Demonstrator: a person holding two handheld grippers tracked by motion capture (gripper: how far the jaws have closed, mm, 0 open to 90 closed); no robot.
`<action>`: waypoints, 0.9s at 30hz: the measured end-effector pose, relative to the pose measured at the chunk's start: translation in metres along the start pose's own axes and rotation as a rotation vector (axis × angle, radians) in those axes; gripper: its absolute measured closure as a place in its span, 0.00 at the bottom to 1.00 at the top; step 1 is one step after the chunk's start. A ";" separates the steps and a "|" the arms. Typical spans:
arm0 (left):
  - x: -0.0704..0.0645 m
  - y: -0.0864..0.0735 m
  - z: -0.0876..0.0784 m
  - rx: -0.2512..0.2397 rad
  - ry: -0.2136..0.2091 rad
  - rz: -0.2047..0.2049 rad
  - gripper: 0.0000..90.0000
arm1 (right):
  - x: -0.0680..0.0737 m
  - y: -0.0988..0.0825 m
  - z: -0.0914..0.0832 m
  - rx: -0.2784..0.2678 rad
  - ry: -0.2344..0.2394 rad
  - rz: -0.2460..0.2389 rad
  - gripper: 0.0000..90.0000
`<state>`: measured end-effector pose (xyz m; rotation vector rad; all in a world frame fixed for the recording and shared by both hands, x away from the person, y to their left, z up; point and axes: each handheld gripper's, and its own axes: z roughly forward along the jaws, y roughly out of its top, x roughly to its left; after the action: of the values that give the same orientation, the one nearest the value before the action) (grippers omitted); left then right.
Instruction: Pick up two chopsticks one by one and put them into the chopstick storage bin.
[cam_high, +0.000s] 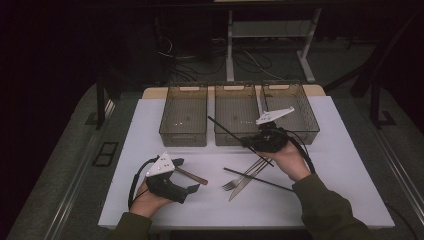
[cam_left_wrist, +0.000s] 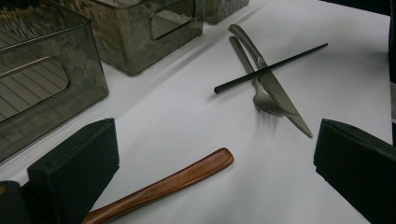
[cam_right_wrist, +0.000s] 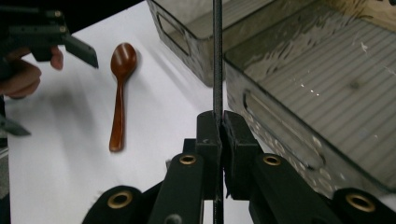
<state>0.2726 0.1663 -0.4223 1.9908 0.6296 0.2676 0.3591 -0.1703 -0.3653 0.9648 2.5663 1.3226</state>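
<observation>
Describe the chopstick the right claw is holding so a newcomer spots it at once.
Start at the three smoky bins at the white table's far edge. Before the middle one, the right claw pinches a thin black chopstick, raised, unlike its twin lying across the cutlery.

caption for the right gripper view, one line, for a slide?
Right gripper clamps a black chopstick beside a clear bin; wooden spoon lies behind.

No legible text, labels, brands or numbers anywhere on the table things.

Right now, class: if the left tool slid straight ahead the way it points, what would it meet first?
Probably the wooden spoon, lying on the table between the left tool's open jaws. Beyond it lie the fork and knife under a black chopstick; depth is unclear.
</observation>
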 end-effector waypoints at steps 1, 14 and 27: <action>0.000 0.000 0.000 0.003 0.001 0.002 0.00 | 0.001 0.003 0.002 0.001 0.001 0.005 0.94; 0.000 0.000 0.001 0.004 -0.003 0.003 0.00 | 0.003 0.041 0.028 0.004 -0.008 0.020 0.94; -0.001 0.000 0.002 0.008 -0.006 0.006 0.00 | -0.002 0.065 0.048 0.016 -0.045 0.057 0.94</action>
<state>0.2728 0.1642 -0.4229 2.0011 0.6214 0.2631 0.4100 -0.1097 -0.3458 1.0650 2.5380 1.2800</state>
